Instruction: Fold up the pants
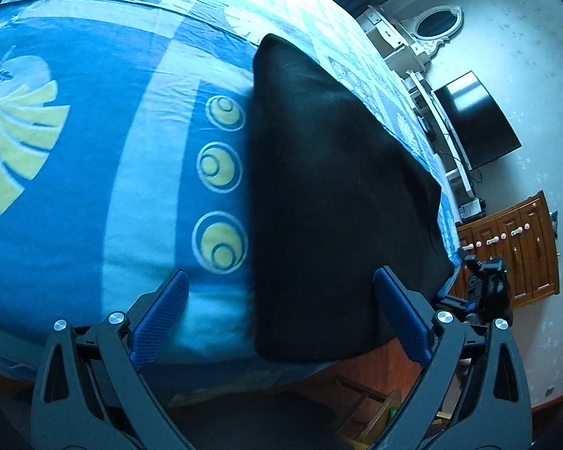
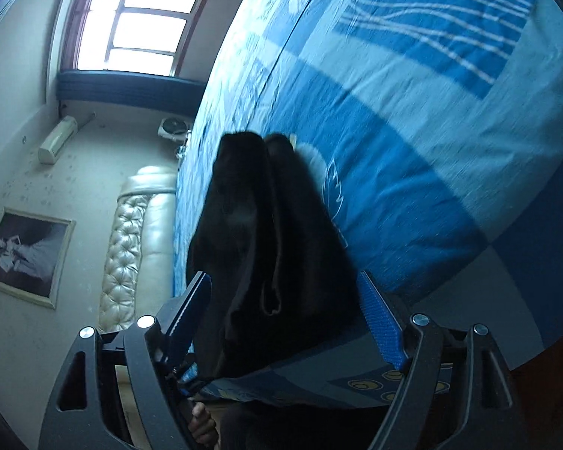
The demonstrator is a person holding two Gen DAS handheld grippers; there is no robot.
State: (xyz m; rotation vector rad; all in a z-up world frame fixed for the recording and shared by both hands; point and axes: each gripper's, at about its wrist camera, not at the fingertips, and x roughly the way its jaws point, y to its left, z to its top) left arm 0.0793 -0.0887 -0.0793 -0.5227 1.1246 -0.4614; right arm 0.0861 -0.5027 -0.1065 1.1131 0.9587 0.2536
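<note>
Both hand-held grippers released: left (image 1: 281, 300), right (image 2: 285, 300); black pants (image 1: 330, 195) folds indistinct (dark).

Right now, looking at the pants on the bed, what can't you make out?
- Left wrist view: the black pants show no seams or waistband; the fabric is too dark.
- Right wrist view: the pants' near end is cut off behind the right gripper.
- Right wrist view: the bedsheet pattern is motion-blurred.
</note>
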